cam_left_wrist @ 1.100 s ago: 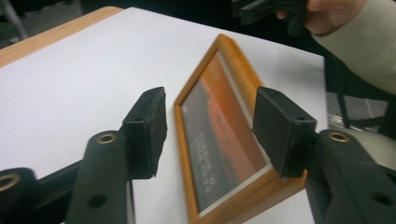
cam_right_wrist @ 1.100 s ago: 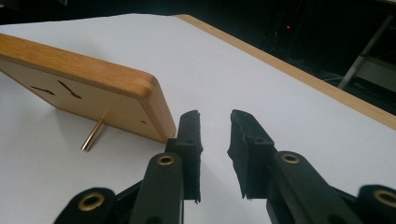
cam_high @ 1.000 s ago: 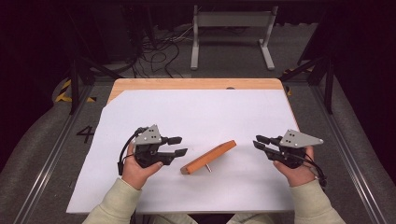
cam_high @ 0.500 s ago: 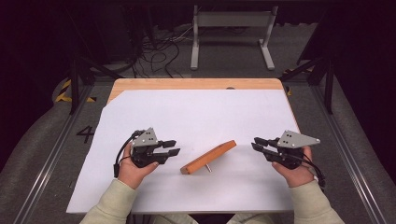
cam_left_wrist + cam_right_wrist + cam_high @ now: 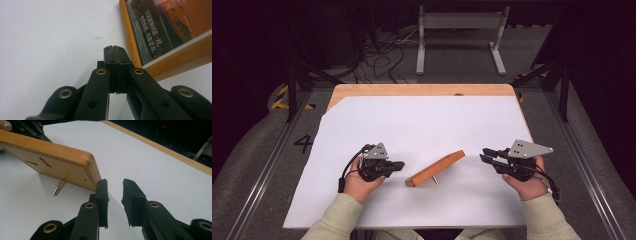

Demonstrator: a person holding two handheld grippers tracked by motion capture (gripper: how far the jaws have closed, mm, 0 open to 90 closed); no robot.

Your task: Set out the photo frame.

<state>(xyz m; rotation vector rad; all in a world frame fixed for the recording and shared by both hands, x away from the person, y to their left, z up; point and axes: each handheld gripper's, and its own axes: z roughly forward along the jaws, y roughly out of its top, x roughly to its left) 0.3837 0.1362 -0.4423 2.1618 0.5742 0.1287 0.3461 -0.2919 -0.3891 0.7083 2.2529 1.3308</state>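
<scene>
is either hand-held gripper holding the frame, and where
Nothing is held. The left hand-held gripper is shut on nothing beside the frame; the right is open.

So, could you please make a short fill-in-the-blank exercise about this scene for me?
1. The left claw is ____, with nothing between its jaws.
2. The right claw is ____, a gap between its jaws.
3. The picture frame stands propped on a thin ____ peg.
4. The frame's border is made of ____.

Missing words: shut; open; metal; wood
</scene>
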